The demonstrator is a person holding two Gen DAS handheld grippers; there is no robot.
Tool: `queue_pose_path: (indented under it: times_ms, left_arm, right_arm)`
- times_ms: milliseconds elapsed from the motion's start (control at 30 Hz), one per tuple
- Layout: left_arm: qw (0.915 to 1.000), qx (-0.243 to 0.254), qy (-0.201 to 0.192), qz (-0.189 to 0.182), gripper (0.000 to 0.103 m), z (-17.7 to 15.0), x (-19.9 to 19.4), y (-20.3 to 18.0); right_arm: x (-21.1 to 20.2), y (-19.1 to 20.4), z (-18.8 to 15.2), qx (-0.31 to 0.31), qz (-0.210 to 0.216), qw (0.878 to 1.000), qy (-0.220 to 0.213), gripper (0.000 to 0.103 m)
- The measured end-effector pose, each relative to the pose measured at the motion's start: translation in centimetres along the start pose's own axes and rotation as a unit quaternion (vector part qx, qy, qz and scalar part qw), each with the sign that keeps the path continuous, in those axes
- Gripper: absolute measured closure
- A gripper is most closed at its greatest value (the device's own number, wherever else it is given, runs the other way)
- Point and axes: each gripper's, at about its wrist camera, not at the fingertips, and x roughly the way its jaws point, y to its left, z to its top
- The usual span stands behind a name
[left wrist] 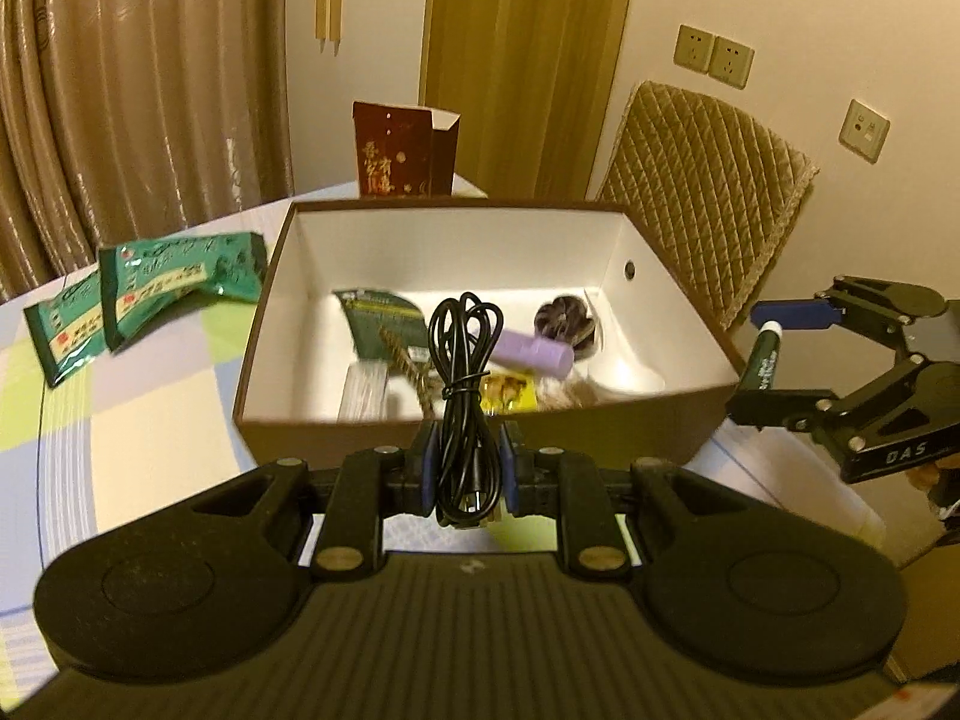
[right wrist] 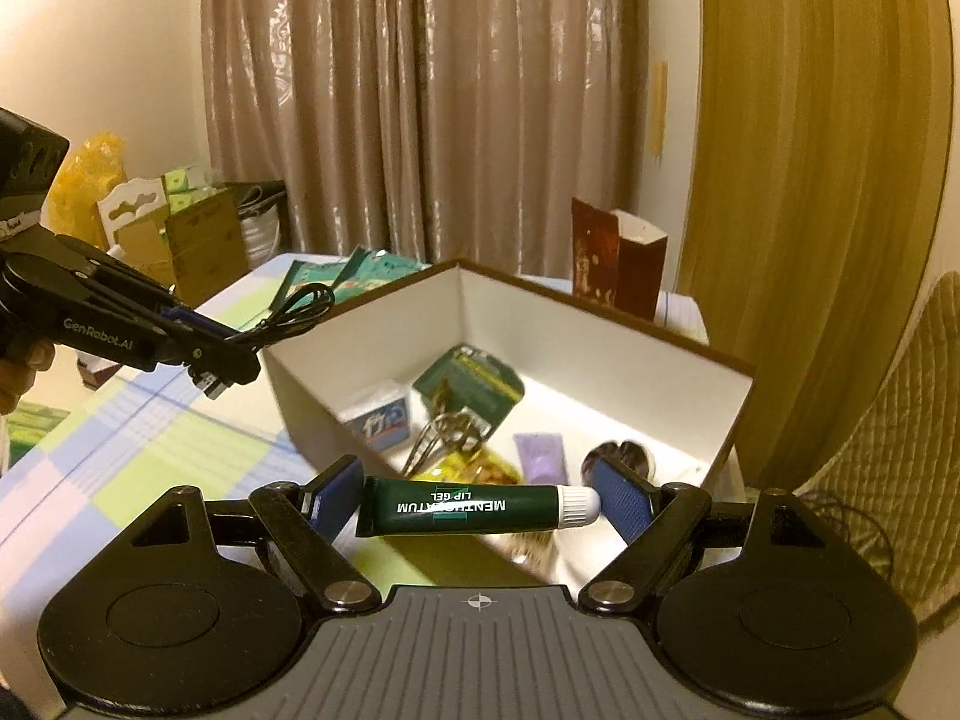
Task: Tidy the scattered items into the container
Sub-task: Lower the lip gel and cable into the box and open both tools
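My left gripper (left wrist: 467, 468) is shut on a coiled black cable (left wrist: 465, 372), whose loops stick up in front of the box's near wall. The brown box (left wrist: 672, 276) with a white inside holds a purple tube (left wrist: 531, 354), a green packet (left wrist: 384, 324), a dark round item (left wrist: 567, 318) and other small things. My right gripper (right wrist: 480, 501) is shut on a dark green lip gel tube (right wrist: 468, 507), held endwise across its blue pads above the box's near corner. From the left wrist view the right gripper (left wrist: 759, 354) sits at the box's right side with the tube (left wrist: 761, 360). The left gripper (right wrist: 225, 360) and cable (right wrist: 294, 312) show left of the box (right wrist: 600, 336).
Two green snack packets (left wrist: 138, 294) lie on the checked tablecloth (left wrist: 150, 420) left of the box. A dark red carton (left wrist: 405, 150) stands behind it. A quilted chair back (left wrist: 702, 198) is at the right. Curtains and cardboard boxes (right wrist: 198, 240) fill the background.
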Motion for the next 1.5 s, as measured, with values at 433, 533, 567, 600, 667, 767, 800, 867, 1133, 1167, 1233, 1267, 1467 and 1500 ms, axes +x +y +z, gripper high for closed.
queue_pose_path:
  times_ms: [433, 533, 567, 600, 667, 767, 800, 867, 1133, 1167, 1233, 1267, 1467, 1500]
  left_arm:
    - [0.9996, 0.018, 0.008, -0.018, 0.086, 5.0, 5.5, 0.2]
    - [0.9994, 0.023, 0.018, -0.018, 0.086, 6.1, 7.2, 0.4]
    - [0.9993, 0.024, 0.021, -0.016, 0.086, 6.4, 7.8, 0.5]
    - [0.9992, 0.026, 0.025, -0.015, 0.086, 6.7, 8.3, 0.5]
    - [0.9991, 0.026, 0.031, -0.014, 0.086, 7.2, 9.4, 0.7]
    - [0.9986, 0.031, 0.041, -0.010, 0.086, 7.9, 11.0, 1.0]
    - [0.9985, 0.033, 0.044, -0.009, 0.086, 8.1, 11.5, 1.1]
    - [0.9981, 0.038, 0.048, -0.008, 0.087, 8.6, 12.6, 1.2]
    - [0.9960, 0.044, 0.078, -0.004, 0.098, 10.0, 17.3, 2.2]
    - [0.9955, 0.044, 0.084, -0.002, 0.098, 10.0, 17.9, 2.4]
    - [0.9948, 0.043, 0.092, -0.001, 0.097, 9.8, 18.8, 2.6]
    - [0.9946, 0.043, 0.095, -0.001, 0.097, 9.7, 19.1, 2.8]
    - [0.9932, 0.044, 0.107, 0.013, 0.096, 9.4, 20.0, 3.5]
    - [0.9932, 0.043, 0.108, 0.015, 0.096, 9.5, 20.1, 3.6]
  right_arm:
    - [6.0, -3.8, 3.0, 0.012, 0.002, 1.000, 0.018, 0.022]
    - [7.6, -4.6, 3.7, 0.014, -0.005, 0.999, 0.029, 0.022]
    - [8.2, -4.9, 4.0, 0.017, -0.006, 0.999, 0.036, 0.022]
    - [8.8, -5.2, 4.2, 0.022, -0.009, 0.999, 0.043, 0.022]
    - [10.0, -6.0, 4.5, 0.039, -0.017, 0.997, 0.057, 0.022]
    - [11.4, -7.1, 4.9, 0.065, -0.022, 0.995, 0.068, 0.022]
    - [11.8, -7.3, 5.0, 0.071, -0.022, 0.995, 0.071, 0.022]
    - [12.7, -7.7, 5.4, 0.079, -0.027, 0.993, 0.078, 0.022]
    - [16.4, -9.5, 5.8, 0.119, -0.051, 0.984, 0.126, 0.023]
    - [16.7, -9.7, 5.8, 0.123, -0.051, 0.983, 0.128, 0.022]
    - [17.1, -10.0, 5.9, 0.126, -0.048, 0.982, 0.133, 0.023]
    - [17.3, -10.0, 5.8, 0.124, -0.047, 0.982, 0.135, 0.022]
    - [18.6, -10.0, 5.8, 0.123, -0.050, 0.980, 0.150, 0.022]
    - [18.8, -10.0, 5.7, 0.122, -0.048, 0.979, 0.155, 0.021]
